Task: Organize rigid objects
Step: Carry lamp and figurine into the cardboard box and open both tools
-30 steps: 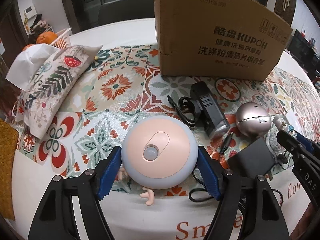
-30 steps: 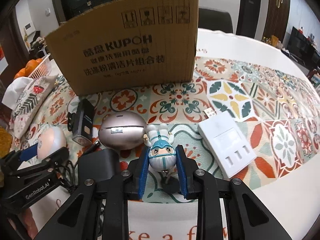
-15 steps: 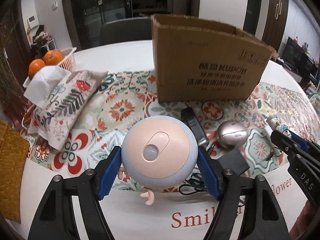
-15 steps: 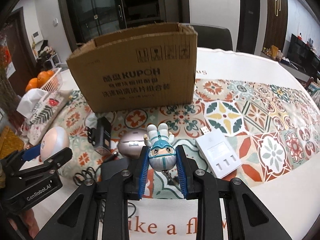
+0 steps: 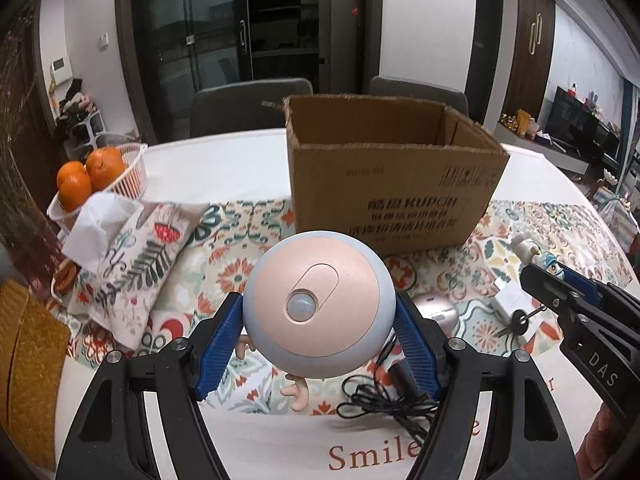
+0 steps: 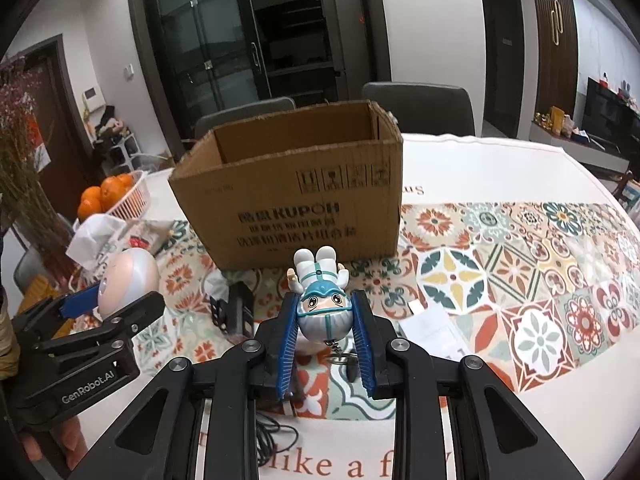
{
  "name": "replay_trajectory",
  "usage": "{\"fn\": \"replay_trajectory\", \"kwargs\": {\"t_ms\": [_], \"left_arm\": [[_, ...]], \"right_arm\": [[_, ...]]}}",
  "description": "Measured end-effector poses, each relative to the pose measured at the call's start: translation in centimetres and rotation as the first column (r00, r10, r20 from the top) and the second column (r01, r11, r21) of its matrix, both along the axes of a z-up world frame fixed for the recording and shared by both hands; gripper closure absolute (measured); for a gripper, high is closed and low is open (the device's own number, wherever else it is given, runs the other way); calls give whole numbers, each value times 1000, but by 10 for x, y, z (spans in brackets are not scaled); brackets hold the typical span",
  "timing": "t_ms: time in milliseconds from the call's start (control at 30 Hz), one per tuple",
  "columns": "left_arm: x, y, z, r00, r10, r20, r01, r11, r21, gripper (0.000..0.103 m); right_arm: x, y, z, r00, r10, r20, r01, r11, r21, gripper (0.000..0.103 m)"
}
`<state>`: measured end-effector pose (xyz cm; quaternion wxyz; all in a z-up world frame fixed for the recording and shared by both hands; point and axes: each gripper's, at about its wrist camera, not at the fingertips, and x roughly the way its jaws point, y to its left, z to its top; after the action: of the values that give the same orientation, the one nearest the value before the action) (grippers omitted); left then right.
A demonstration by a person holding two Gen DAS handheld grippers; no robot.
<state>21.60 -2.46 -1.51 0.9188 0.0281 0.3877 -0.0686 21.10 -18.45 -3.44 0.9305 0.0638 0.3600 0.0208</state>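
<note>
Both grippers have risen since the earlier frames: the cardboard box now sits lower in each view and its open top and inner walls are visible, where previously only its printed front face showed.

Surface: a round white table carries a tablecloth with a multicoloured floral tile pattern and printed lettering along the near edge. The box stands upright on the cloth, well apart from both grippers. To its left lie a floral fabric tissue pouch with white tissue protruding and a white basket of oranges. On the cloth below the grippers: a black charger block, a metallic egg-shaped device, a black cable and a white multi-port adapter.

Room: grey chairs stand behind the table, with dark glass doors and white walls beyond.

Left gripper: the blue pads press on both sides of a round night light, peach-faced with a grey rim and a central sensor, with small antler-shaped feet hanging beneath. It is held clear of the table.

Right gripper: the jaws are closed on the head of a small figurine keychain in a white and teal suit, its feet pointing toward the box and its key ring hanging below. It is also held above the cloth.
</note>
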Motion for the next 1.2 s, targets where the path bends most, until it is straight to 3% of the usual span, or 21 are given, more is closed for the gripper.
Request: {"fn": "replay_trajectory", "kwargs": {"t_ms": [500, 867, 1200], "left_arm": [[22, -10, 47, 994, -38, 106, 37, 999, 12, 29], [54, -17, 68, 992, -51, 112, 53, 999, -9, 29], [85, -29, 87, 990, -79, 113, 77, 997, 17, 29]], "right_arm": [[21, -4, 38, 995, 13, 96, -17, 999, 35, 75], [44, -3, 64, 988, 33, 152, -36, 999, 14, 75], [80, -10, 77, 989, 53, 138, -58, 998, 31, 75]]}}
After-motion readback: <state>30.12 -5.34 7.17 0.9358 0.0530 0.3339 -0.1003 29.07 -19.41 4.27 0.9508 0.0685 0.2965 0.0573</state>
